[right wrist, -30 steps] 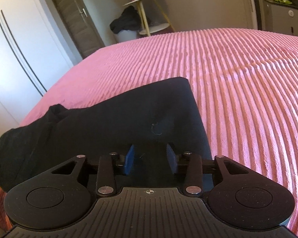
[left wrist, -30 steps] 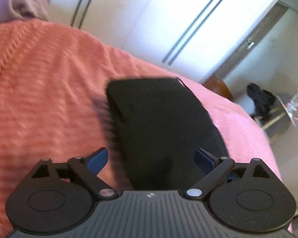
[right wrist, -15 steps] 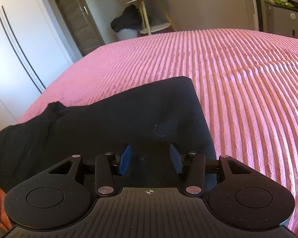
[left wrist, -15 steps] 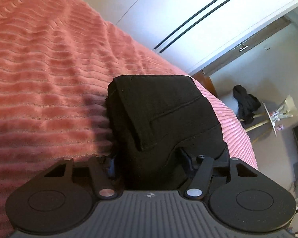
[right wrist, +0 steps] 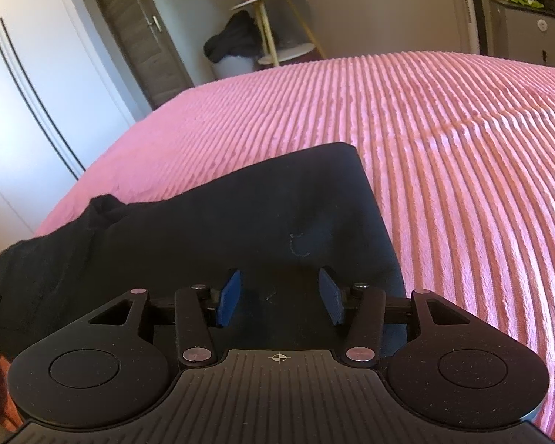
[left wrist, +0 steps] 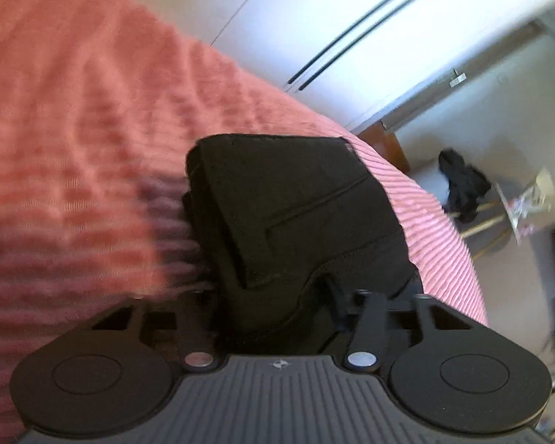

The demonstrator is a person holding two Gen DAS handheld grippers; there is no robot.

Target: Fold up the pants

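Black pants (left wrist: 296, 203) lie folded into a thick stack on a pink ribbed bedspread (left wrist: 74, 129). My left gripper (left wrist: 272, 296) is at the stack's near end. Its jaws are closing, and the bunched cloth fills the gap and hides both fingers. In the right wrist view the pants (right wrist: 240, 222) stretch flat from left to right across the bedspread (right wrist: 462, 148). My right gripper (right wrist: 280, 296) hovers low over their near edge. Its jaws are opening, and the blue pads (right wrist: 229, 298) stand apart with only flat cloth below them.
White wardrobe doors (left wrist: 351, 37) stand past the bed's far side. Beyond the foot of the bed are a wooden door (right wrist: 137, 37), a small round side table (right wrist: 273, 18) with dark clothing (right wrist: 233, 40) piled beside it, and a grey cabinet (right wrist: 529, 29).
My left gripper has pushed forward onto the near end of the folded pants, and its jaws have narrowed from wide apart to around the cloth. The right gripper's jaws have widened slightly; that hand stayed put.
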